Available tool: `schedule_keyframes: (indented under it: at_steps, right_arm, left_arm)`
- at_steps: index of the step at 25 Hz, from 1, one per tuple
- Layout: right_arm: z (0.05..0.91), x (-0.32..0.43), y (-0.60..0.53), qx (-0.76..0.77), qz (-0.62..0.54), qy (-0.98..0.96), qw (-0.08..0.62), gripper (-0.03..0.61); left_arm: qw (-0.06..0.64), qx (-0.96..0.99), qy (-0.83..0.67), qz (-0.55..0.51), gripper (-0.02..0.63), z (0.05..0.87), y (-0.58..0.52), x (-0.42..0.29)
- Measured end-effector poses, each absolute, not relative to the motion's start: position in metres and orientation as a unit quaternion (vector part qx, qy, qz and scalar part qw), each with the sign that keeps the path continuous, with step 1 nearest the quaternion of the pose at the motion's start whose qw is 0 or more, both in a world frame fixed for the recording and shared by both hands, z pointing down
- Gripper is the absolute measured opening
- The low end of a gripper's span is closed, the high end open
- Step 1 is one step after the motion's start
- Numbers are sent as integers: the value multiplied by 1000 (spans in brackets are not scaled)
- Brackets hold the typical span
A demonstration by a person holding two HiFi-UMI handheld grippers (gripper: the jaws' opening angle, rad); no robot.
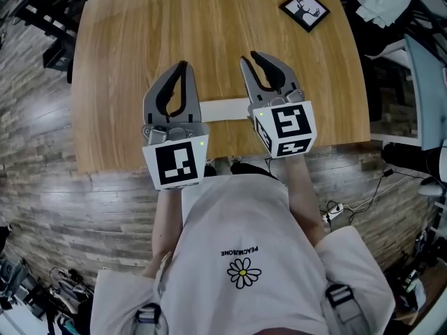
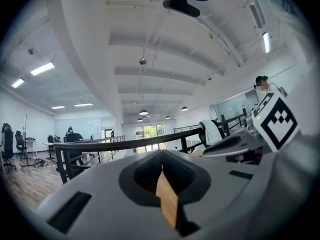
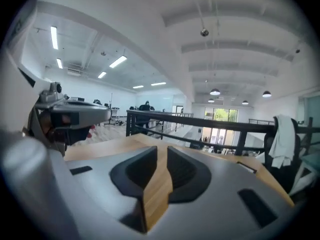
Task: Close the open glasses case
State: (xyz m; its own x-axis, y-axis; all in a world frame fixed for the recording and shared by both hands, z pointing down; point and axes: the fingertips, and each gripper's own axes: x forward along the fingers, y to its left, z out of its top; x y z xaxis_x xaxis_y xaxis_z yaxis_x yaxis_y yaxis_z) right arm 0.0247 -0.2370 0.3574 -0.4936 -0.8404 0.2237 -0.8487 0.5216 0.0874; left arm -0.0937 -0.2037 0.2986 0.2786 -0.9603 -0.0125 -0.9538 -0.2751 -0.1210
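- Glasses case (image 1: 223, 109): white and flat on the counter (image 1: 126, 61) near its front edge, partly hidden by both grippers.
- Likely light, stiff and slippery, so press the lid's free edge.
- Your left gripper (image 1: 184, 65) is closed and empty; your right gripper (image 1: 249, 56) is slightly apart and empty.

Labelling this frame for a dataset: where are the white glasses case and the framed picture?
white glasses case (image 1: 223, 109), head view, middle of its visible top.
framed picture (image 1: 304, 10), head view, centre of the print.
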Motion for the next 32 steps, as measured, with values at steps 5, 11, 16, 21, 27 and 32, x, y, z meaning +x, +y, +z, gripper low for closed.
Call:
schedule_keyframes:
  at_steps: [5,11,16,21,27,32]
  right_arm:
    - [299,30,-223,520,-33,-853,45,9]
    - [267,37,-205,530,-58,-846,1,8]
    - [266,41,-200,539,-60,-840,-1,8]
    - [267,41,-199,539,-55,-840,0,8]
    - [263,40,-199,542,-55,-839,-5,8]
    - [264,42,-201,542,-57,-838,-4,8]
  left_arm:
    - [68,-800,596,-20,17,283,-199,-89]
    - [80,-798,598,-3,17,264,-195,-88]
    - [85,-797,597,3,17,257,-194,-87]
    - [85,-797,598,3,17,256,-191,-88]
    - [86,-794,602,3,17,254,-189,-94]
    - [85,-791,605,2,17,256,-189,-96]
